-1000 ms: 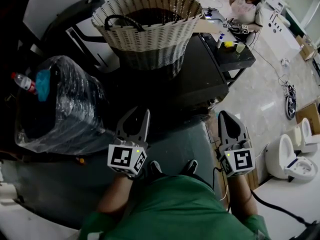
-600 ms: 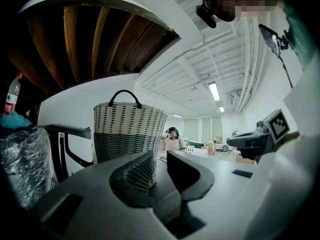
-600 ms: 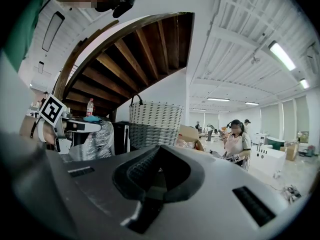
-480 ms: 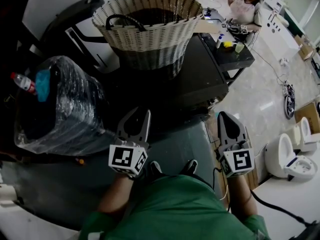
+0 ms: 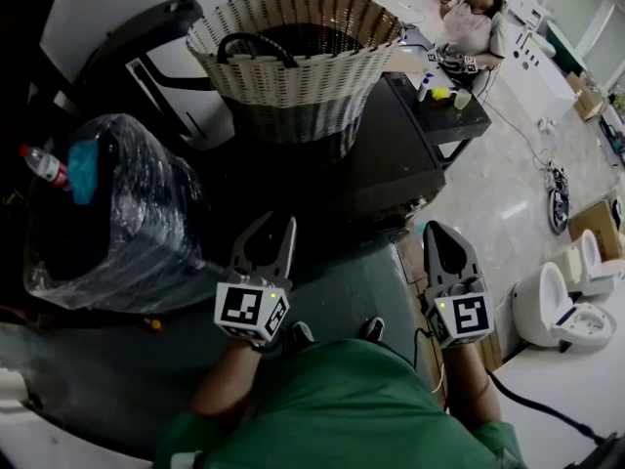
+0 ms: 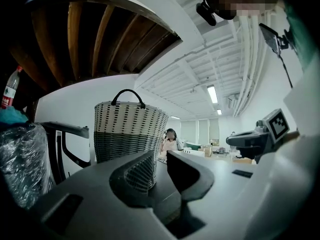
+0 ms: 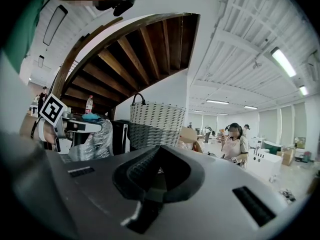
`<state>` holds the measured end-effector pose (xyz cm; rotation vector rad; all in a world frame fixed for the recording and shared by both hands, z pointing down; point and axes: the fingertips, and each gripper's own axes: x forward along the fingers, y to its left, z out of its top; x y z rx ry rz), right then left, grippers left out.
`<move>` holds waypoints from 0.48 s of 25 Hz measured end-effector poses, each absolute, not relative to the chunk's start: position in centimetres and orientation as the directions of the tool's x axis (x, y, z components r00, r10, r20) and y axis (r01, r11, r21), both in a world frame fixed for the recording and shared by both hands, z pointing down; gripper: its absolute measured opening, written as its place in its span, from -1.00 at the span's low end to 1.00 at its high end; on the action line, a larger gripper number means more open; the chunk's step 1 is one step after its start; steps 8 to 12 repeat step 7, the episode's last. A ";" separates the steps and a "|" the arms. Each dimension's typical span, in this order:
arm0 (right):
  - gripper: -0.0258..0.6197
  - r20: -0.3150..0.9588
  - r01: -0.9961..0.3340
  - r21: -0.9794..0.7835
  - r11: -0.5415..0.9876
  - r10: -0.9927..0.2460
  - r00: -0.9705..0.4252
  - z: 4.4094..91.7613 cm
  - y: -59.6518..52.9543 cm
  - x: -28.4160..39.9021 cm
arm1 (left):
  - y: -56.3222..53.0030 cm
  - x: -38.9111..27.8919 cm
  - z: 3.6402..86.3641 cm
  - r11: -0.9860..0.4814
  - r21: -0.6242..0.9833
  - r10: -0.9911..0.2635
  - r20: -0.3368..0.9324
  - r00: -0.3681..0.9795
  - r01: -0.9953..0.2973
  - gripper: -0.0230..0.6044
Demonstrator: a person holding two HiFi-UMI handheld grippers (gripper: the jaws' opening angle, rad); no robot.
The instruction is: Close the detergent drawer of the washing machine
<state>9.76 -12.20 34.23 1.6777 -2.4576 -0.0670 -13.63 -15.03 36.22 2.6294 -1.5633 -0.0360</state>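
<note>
The washing machine (image 5: 386, 169) is the dark block ahead of me, and a woven basket (image 5: 293, 57) stands on its top. I cannot make out its detergent drawer in any view. My left gripper (image 5: 276, 225) hovers just before the machine's near edge, open, with nothing between its fingers. In the left gripper view its jaws (image 6: 160, 156) stand apart and point level at the basket (image 6: 131, 131). My right gripper (image 5: 437, 231) is off the machine's right front corner, shut and empty. In the right gripper view its tips (image 7: 159, 148) meet.
A dark object wrapped in clear plastic (image 5: 112, 213) sits left of the machine, with a water bottle (image 5: 44, 164) beside it. A black chair (image 5: 146, 47) stands behind. A black table (image 5: 454, 110) and a seated person (image 5: 469, 18) are far right; white toilets (image 5: 562, 306) stand on the right floor.
Both grippers keep their places and jaw states. Only the head view has drifted slightly.
</note>
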 end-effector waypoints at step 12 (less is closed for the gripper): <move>-0.85 0.139 -0.929 0.163 0.331 -0.940 -0.311 34.6 -12.5 7.2 | -15.8 -16.2 37.4 -0.497 0.115 -0.864 0.029 0.503 -0.860 -0.62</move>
